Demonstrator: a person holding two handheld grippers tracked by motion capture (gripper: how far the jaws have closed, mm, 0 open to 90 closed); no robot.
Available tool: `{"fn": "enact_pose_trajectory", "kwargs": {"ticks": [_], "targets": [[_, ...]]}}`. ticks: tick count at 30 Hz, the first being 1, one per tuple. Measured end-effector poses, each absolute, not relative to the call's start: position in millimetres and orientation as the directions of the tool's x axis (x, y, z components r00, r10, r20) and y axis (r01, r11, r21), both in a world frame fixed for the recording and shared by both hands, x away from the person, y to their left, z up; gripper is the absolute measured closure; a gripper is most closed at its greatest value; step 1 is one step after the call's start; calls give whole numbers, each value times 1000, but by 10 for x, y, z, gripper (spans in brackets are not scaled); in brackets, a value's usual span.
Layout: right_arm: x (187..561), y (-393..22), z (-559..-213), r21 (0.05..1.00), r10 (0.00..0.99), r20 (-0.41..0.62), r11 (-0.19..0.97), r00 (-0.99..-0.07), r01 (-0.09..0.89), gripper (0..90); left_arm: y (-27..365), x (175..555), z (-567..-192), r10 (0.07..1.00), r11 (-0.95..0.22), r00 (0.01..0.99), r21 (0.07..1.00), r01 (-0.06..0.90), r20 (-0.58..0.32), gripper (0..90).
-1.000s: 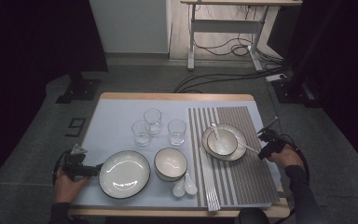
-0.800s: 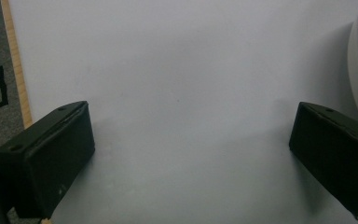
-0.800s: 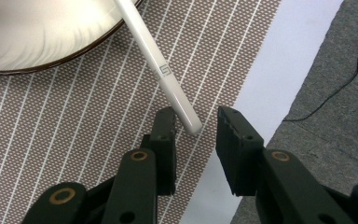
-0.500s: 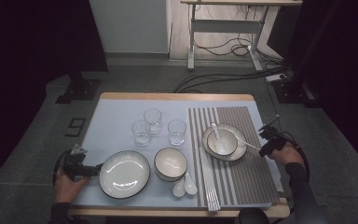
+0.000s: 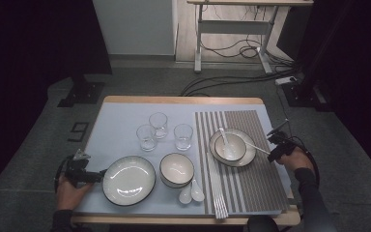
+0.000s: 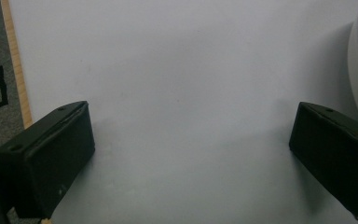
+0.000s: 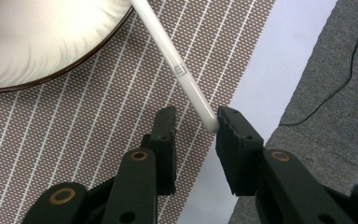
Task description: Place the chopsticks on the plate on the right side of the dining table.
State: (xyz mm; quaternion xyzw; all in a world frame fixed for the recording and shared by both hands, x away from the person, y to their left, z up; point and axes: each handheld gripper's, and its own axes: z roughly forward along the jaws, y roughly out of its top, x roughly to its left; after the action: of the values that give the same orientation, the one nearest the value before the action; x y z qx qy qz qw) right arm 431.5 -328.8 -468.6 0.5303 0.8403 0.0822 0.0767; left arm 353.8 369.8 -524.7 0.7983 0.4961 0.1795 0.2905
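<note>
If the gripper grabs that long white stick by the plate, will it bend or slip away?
The white stick looks straight and smooth, so it is probably stiff but slippery. It is round, so it may roll on the striped mat. The right gripper meets only its tip, so it might swing.

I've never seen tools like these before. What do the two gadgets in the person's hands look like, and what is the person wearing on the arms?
Both are black. The left gripper has two chunky, blocky jaws with small screw holes. The right gripper has slimmer jaws on hinged black links with brass-coloured rivets. A grey three-cornered plate tops the left one, and a dark cable loops from the right. The sleeves are dark.
</note>
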Motion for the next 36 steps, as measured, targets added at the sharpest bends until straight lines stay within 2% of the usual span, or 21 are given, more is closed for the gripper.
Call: {"fn": "enact_pose_trajectory", "kwargs": {"ticks": [11,14,26,30,36], "targets": [[4318,-3255,-4596,236,900,-51,432,-433,870,531,3698,3538,-5246,896,-339,444,641,688,-2,0],[4326,-3223,-4546,249,899,-54,434,-435,866,451,3698,3538,-5247,896,-339,443,642,688,-2,0],[4533,-3028,-4399,305,913,-55,400,-404,864,243,3699,3538,-5247,896,-339,443,642,688,-2,0],[4635,-2961,-4424,308,921,-70,386,-384,870,134,3699,3538,-5247,896,-339,443,642,688,-2,0],[4757,-2905,-4447,334,931,-71,360,-358,871,108,3699,3539,-5247,896,-339,443,642,688,-2,0]]}}
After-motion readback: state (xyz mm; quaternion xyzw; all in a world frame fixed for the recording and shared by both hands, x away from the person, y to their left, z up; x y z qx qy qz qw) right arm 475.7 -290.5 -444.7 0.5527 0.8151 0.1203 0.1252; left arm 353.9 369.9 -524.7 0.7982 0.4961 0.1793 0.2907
